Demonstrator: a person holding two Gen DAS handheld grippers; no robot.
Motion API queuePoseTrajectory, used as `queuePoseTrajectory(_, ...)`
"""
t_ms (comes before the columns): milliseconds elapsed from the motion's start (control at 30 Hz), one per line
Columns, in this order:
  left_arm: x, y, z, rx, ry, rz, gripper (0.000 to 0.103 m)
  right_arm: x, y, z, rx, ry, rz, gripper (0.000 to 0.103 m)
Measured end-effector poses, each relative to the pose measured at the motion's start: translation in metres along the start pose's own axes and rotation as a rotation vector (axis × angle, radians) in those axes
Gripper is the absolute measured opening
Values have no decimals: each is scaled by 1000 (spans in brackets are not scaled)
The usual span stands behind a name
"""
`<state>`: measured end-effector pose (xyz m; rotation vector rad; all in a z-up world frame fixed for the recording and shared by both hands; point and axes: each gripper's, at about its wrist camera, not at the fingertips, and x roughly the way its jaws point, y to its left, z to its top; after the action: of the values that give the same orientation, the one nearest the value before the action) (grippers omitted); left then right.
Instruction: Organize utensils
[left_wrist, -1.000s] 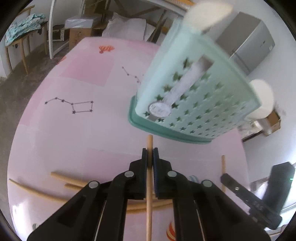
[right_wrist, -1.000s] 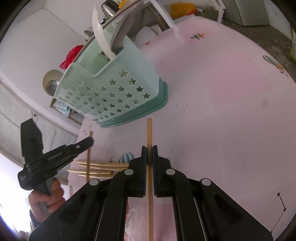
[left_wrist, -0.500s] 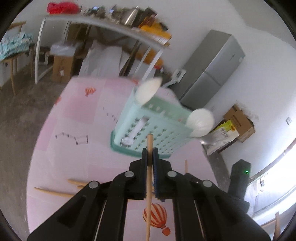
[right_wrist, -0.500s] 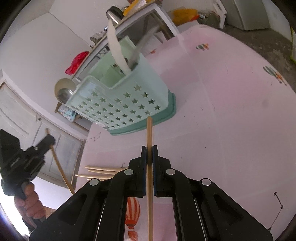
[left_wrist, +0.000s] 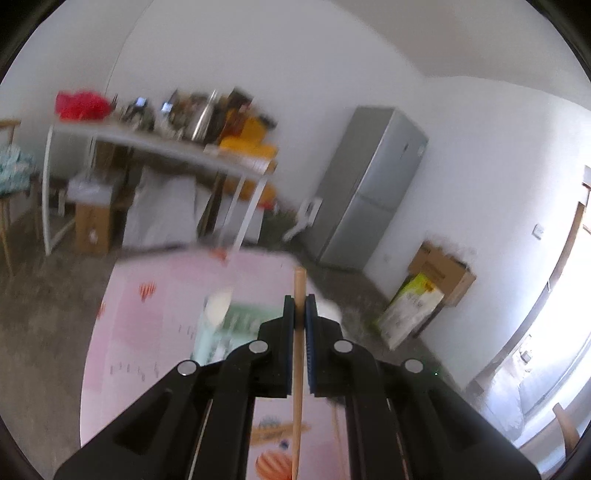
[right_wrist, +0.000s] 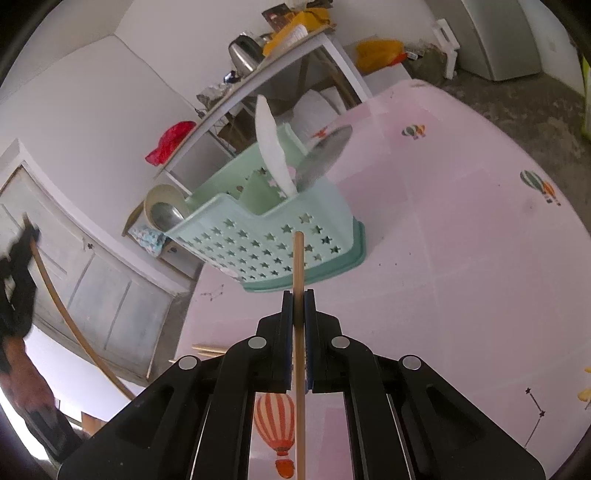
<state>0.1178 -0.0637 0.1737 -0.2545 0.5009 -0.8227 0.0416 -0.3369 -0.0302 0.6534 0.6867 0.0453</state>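
Observation:
In the left wrist view my left gripper is shut on a wooden chopstick, held high above the pink table. The mint basket lies blurred below its fingers. In the right wrist view my right gripper is shut on another chopstick, whose tip lies over the star-holed wall of the basket. A white spoon and metal utensils stand in the basket. At that view's left edge the left gripper shows blurred, a long chopstick hanging from it.
Loose chopsticks lie on the pink table near its left edge. Beyond the table stand a cluttered white shelf table, a grey fridge and a cardboard box. A person's hand is at the far left.
My left gripper has risen a good way with its chopstick and tipped up, so the basket sank low in its view. My right gripper rose slightly with its chopstick.

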Motion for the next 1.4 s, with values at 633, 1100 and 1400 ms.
queuePoseTrajectory(633,76,-35,73,195,-325,129,5,-16,12,12,-38,-57,43,4)
queuePoseTrajectory(1100,125,14,9,107,-113,199,12,-16,14,16,-61,-44,31,4)
queuePoseTrajectory(1400,73,15,-7,97,-151,172,37,-22,33,19,-152,-23,-16,4)
